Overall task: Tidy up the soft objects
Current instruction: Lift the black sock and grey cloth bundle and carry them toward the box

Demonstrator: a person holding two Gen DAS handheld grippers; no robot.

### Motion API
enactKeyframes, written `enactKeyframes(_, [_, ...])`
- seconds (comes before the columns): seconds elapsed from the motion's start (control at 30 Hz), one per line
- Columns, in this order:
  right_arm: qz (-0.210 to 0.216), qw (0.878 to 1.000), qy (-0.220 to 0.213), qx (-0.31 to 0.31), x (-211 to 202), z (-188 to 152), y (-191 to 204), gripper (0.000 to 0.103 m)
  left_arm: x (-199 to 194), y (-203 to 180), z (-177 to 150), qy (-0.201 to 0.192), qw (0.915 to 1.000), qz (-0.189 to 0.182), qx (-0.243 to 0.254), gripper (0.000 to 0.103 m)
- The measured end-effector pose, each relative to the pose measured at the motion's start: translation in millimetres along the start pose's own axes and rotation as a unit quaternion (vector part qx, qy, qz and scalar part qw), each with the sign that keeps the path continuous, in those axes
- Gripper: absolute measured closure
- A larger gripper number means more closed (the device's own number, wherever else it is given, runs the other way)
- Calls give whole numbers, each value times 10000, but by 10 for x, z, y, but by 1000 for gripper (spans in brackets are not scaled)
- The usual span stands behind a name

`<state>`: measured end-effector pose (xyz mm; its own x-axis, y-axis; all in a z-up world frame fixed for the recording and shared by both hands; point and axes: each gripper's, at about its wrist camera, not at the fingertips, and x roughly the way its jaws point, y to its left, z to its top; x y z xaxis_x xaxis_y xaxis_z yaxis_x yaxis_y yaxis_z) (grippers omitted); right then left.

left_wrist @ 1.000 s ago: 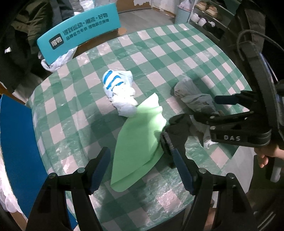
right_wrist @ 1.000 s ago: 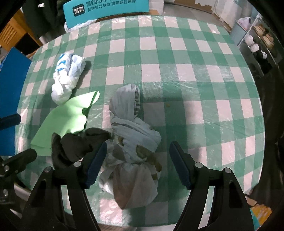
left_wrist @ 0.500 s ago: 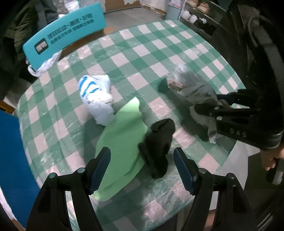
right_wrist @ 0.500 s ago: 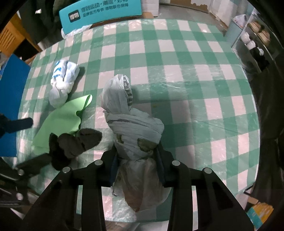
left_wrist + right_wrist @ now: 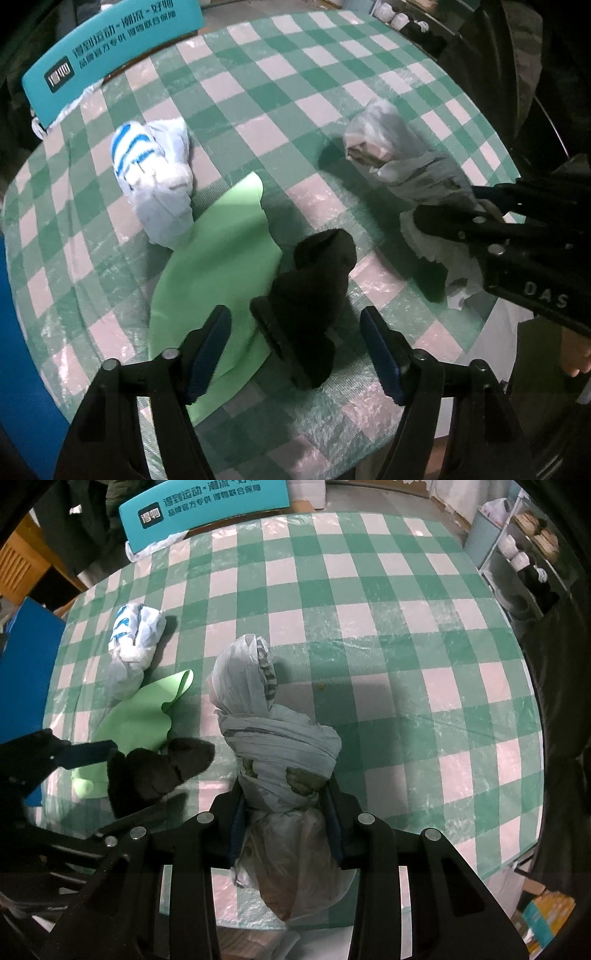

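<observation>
We found the grey knotted bag bundle (image 5: 280, 738) lying on the counter (image 5: 406, 635), near its front edge, with its lower part pinched between the blue pads of our right claw (image 5: 286, 830). The pads pressed into both sides of the bundle, and the upper, twisted end stretched away from the claw across the green-and-white checked cover. In the left wrist view the same bundle (image 5: 402, 173) showed at the right, with the right claw (image 5: 491, 218) gripping its near end.

Just beside it, to the left, lay a black sock-like bundle (image 5: 314, 288), partly resting on a light green sheet (image 5: 218, 266). Our left claw (image 5: 295, 350) hung over the black bundle with its jaws on either side of it; they were closing, yet the pads were apart from the fabric. In the right wrist view one blue pad of the left claw (image 5: 90, 755) showed just beside the black bundle (image 5: 159, 771).

Farther back, a white bundle with blue stripes (image 5: 151, 177) touched the far edge of the green sheet. Beyond the counter's far rim stood a teal sign with white lettering (image 5: 110, 55), and a blue panel (image 5: 26, 657) lay at the counter's left. A shelf with shoes (image 5: 532, 554) stood off to the right.
</observation>
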<state>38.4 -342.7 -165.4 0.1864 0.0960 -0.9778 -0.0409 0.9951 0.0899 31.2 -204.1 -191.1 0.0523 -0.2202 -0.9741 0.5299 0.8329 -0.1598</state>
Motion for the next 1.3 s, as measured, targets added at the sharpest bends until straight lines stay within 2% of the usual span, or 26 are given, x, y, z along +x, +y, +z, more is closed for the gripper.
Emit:
enactKeyframes(0.03, [5,10000,4,1,0,-1,3,68,28,-1,-7,37,10000,7,17,42])
enactKeyframes(0.1, [19,10000,1,-11,1,1,13,68,58,-9,-18,57,10000,49,57,56])
enactKeyframes(0.17, [23,10000,6,-19,-1,-6,6,68,36,-28,-29,-45,9999,74,140,63])
enactKeyframes(0.23, [19,10000,17,-15,7,-4,11,68,10,-56,-37,-72,9997,109,207,66])
enactKeyframes(0.6, [41,9999,-96,-88,-107,-1,63,68,-322,-34,-109,-391,9990,-152,119,67])
enactKeyframes(0.77, [62,9995,-224,-201,-250,-1,139,68,-503,-22,-126,-613,9980,-137,33,67])
enactKeyframes(1.3, [194,9969,-554,-522,-588,48,496,68,-940,253,-210,-1087,9933,343,-180,67])
